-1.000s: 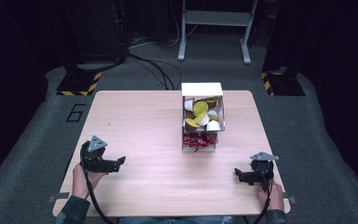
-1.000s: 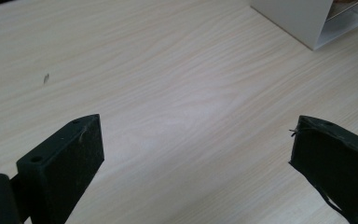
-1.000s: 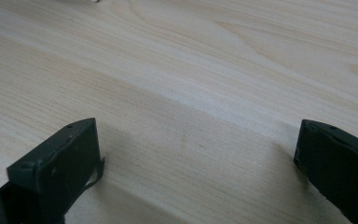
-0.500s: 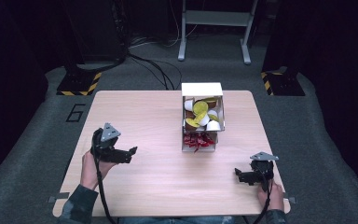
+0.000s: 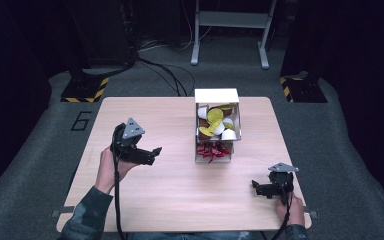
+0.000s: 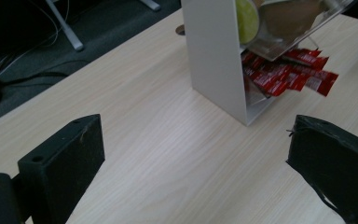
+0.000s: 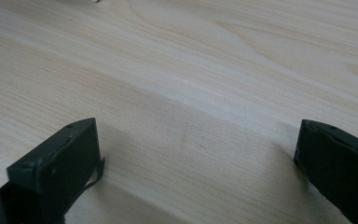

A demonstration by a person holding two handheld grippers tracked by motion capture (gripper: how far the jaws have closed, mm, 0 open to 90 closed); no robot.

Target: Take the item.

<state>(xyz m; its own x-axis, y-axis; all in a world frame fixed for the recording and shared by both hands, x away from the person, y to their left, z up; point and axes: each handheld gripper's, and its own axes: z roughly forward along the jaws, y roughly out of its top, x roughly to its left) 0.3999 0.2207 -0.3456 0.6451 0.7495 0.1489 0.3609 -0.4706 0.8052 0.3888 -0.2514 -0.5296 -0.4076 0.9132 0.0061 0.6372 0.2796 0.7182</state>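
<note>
A white box-shaped dispenser [image 5: 216, 96] stands at the middle back of the wooden table [image 5: 170, 195]. Its upper part holds several white, brown and yellow-lidded pods [image 5: 215, 116], and red sachets [image 5: 213, 150] lie in its lower tray. My left gripper [image 5: 153, 154] is raised above the table left of the dispenser, open and empty, pointing toward it. In the left gripper view the dispenser [image 6: 214, 51] and red sachets [image 6: 289, 74] lie ahead between the jaws. My right gripper [image 5: 256, 188] rests low near the front right corner, open and empty, over bare wood [image 7: 191, 107].
The table stands on grey carpet with a "6" mark [image 5: 81, 120] at its left. Black stands with yellow-black striped bases [image 5: 85, 92] and a grey metal frame [image 5: 230, 30] are behind the table. Cables [image 5: 165, 70] run across the floor.
My left gripper has lifted and moved right and forward toward the dispenser. The right gripper has stayed still.
</note>
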